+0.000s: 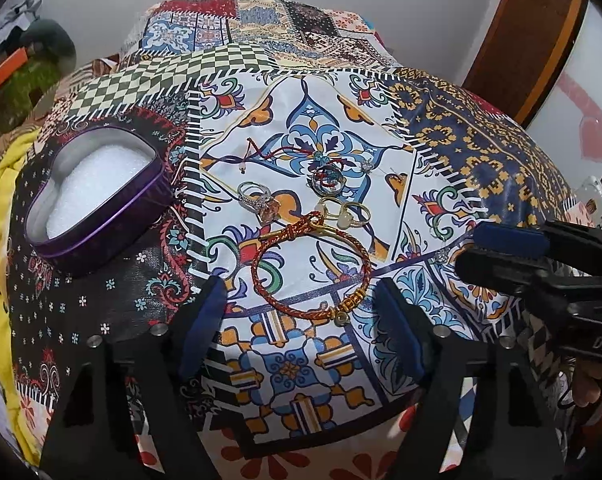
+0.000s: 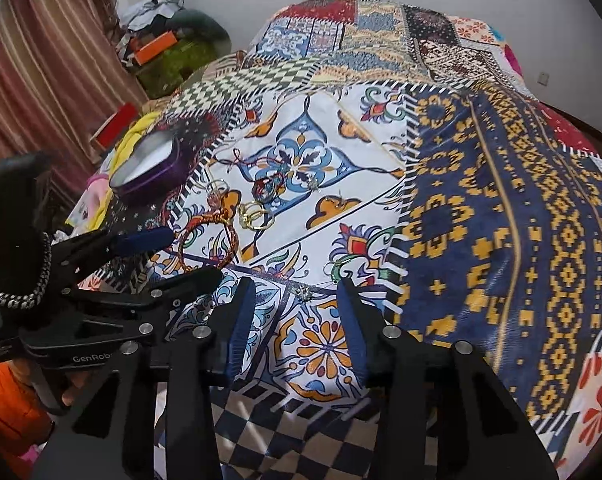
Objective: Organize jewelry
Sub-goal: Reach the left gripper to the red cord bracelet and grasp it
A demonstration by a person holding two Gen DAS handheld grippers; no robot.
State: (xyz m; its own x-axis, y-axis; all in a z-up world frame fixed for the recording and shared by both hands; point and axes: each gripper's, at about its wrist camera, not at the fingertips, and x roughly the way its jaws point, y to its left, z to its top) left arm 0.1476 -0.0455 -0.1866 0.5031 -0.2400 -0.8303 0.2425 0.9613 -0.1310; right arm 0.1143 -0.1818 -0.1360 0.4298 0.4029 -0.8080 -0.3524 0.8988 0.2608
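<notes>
Jewelry lay loose; heart-shaped tin [image 1: 97,204] stood empty, far left.
Left gripper [image 1: 301,312] and right gripper [image 2: 297,312] gaped empty; bracelet [image 1: 311,268] probably first.

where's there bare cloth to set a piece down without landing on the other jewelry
Free: the navy-and-gold patch right of the white tile panel, and the checkered strip behind the heart tin. Crowded: the panel's middle, where the rings, red cord bracelet and beaded string cluster between tin and navy patch.
</notes>
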